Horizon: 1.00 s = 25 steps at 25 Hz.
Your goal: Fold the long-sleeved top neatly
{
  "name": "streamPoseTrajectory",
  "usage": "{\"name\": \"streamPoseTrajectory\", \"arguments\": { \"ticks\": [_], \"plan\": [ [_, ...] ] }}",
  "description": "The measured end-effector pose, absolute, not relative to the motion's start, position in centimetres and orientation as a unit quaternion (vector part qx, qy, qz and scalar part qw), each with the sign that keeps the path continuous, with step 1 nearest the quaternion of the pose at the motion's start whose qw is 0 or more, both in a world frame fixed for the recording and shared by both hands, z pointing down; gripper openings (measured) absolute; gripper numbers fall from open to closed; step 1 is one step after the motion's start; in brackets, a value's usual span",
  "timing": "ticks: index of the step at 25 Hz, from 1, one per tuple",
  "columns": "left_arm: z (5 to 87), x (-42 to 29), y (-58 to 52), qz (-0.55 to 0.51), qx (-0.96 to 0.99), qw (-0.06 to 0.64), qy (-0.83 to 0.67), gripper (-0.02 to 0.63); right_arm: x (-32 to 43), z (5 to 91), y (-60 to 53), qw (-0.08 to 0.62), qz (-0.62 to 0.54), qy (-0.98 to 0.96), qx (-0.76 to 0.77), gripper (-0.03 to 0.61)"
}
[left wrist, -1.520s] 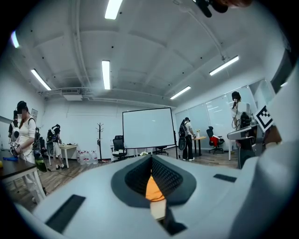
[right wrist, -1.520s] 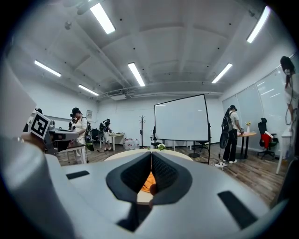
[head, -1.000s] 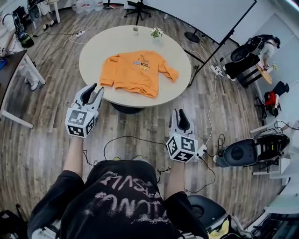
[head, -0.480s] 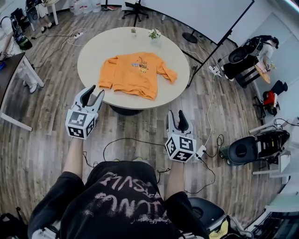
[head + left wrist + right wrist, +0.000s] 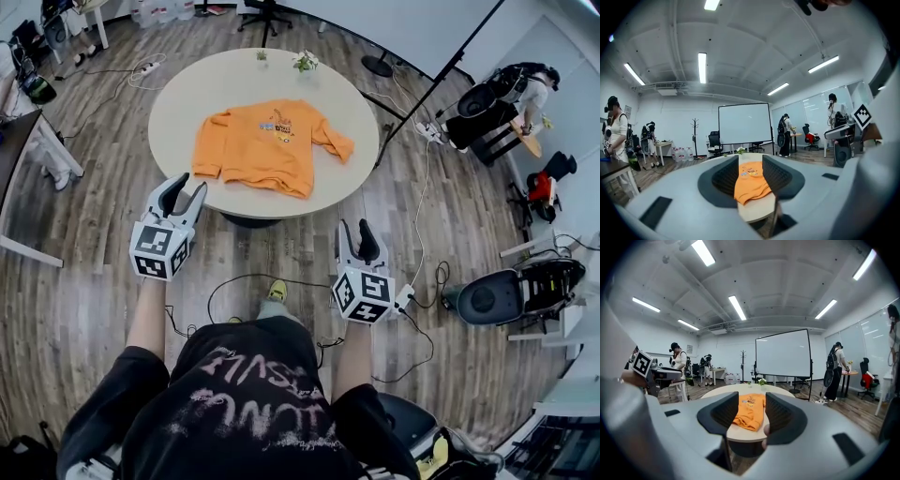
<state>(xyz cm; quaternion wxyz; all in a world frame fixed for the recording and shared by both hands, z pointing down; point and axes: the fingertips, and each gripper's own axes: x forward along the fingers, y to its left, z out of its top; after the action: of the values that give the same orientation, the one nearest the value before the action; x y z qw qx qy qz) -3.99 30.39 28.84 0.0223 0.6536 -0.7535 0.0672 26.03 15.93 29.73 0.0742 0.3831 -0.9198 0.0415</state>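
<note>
Left gripper (image 5: pixel 186 187), right gripper (image 5: pixel 356 232) just opened, empty; top (image 5: pixel 267 145) near table (image 5: pixel 187 98) front edge.

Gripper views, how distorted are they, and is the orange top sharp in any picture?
Left gripper view: strong fisheye, dark corners, its own jaws soft, the orange top fairly sharp, seen far off between them. Right gripper view: same bowing, ceiling lights blown white. Head view: milder curve, even light, top crisp on the round table.
</note>
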Motion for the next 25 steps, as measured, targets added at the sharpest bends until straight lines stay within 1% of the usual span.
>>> {"name": "streamPoseTrajectory", "arguments": {
  "ticks": [11, 18, 25],
  "plan": [
    [30.6, -7.7, 25.2, 0.083, 0.648, 0.038, -0.757, 0.155, 22.8, 31.3, 10.0, 0.089, 0.052, -0.918, 0.383, 0.186],
    [31.9, -10.6, 19.2, 0.095, 0.640, 0.050, -0.761, 0.155, 19.9, 32.9, 3.2, 0.099, 0.066, -0.921, 0.371, 0.186],
    [33.9, -13.7, 12.4, 0.114, 0.622, 0.079, -0.771, 0.155, 16.0, 35.0, -5.0, 0.122, 0.082, -0.927, 0.344, 0.186]
  ]
}}
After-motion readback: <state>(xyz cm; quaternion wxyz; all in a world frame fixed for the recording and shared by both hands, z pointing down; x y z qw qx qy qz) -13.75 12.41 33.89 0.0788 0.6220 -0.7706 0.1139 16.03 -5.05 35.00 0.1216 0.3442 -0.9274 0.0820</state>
